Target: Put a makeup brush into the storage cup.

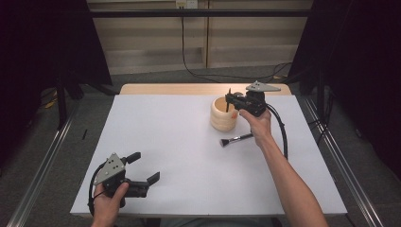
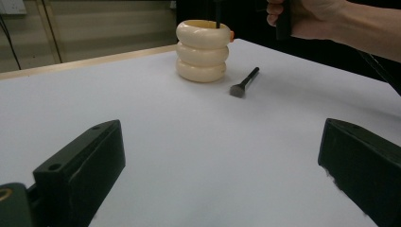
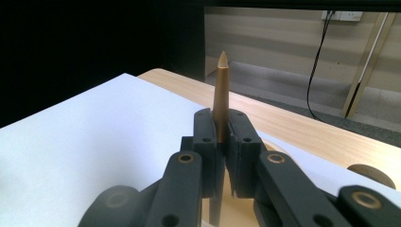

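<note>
Hand-held gripper on the left rests spread and empty at the near tabletop edge, while the right hand-held gripper pinches an upright brush handle directly over the cream ribbed cup, a second brush lying just beside it

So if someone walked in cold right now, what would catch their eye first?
Probably the cream ringed holder at the far right of the white table, with the right tongs shut on a slim brown pointed stick held upright over its mouth. Next, the small black brush lying on the table beside the holder. The left tongs rest open at the near left corner.
</note>
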